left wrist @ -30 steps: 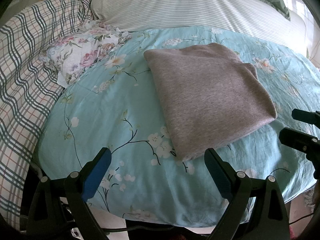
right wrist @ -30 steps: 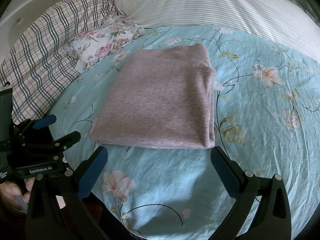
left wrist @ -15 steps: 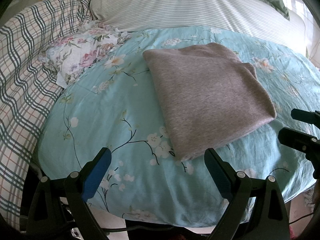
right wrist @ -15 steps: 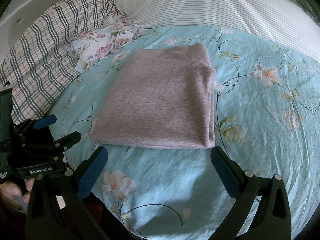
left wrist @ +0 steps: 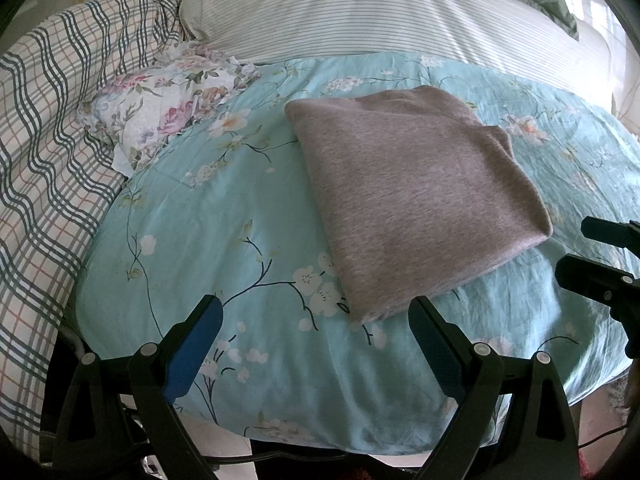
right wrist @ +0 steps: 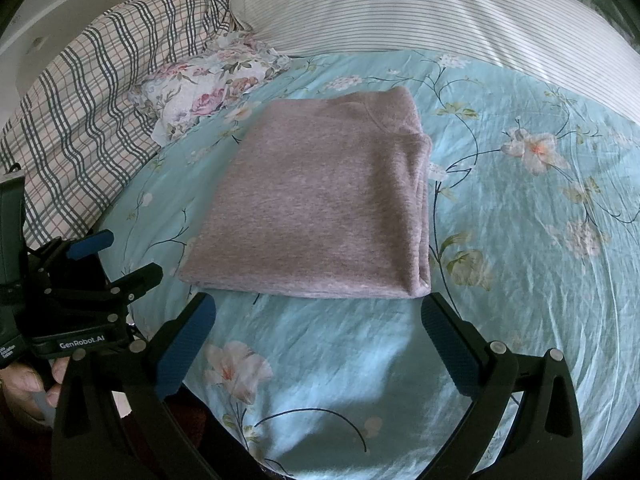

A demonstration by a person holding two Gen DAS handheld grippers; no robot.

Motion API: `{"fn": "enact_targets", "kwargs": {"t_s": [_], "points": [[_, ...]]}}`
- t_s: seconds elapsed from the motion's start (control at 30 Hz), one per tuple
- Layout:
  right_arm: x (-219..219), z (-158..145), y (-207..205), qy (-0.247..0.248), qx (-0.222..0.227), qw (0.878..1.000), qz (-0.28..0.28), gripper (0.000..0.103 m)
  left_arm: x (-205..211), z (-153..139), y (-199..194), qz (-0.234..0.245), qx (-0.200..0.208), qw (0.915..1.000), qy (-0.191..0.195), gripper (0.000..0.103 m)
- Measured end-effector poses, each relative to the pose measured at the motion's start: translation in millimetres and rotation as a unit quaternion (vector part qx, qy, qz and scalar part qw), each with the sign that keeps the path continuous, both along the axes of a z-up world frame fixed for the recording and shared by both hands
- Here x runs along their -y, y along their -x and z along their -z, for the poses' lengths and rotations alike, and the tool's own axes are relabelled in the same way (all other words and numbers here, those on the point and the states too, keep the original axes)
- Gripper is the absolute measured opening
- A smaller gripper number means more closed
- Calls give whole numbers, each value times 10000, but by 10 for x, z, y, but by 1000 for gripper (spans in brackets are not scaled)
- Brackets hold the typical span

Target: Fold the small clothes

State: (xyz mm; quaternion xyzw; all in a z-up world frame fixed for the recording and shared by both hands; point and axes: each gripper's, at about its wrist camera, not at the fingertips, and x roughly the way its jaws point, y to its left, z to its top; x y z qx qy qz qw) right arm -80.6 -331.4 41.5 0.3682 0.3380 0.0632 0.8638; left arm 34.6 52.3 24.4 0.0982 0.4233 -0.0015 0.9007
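A grey-mauve garment [left wrist: 412,196] lies folded into a neat rectangle on the turquoise floral sheet [left wrist: 208,232]; it also shows in the right wrist view [right wrist: 320,208]. My left gripper [left wrist: 316,320] is open and empty, held just short of the garment's near corner. My right gripper [right wrist: 316,316] is open and empty, held just in front of the garment's near edge. The left gripper shows at the left of the right wrist view [right wrist: 116,258]. The right gripper shows at the right edge of the left wrist view [left wrist: 576,248].
A floral cloth [left wrist: 160,108] lies bunched at the back left of the sheet. A plaid blanket [left wrist: 40,140] covers the left side. A striped pillow [left wrist: 360,8] lies behind. The bed's near edge [left wrist: 320,436] drops off just below my grippers.
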Motion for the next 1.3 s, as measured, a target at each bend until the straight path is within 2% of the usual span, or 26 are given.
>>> {"fn": "enact_targets", "kwargs": {"t_s": [1.3], "points": [[58, 2, -59, -3, 0, 10000, 47, 102, -21, -21, -132, 172, -25, 9998, -39, 95]]}}
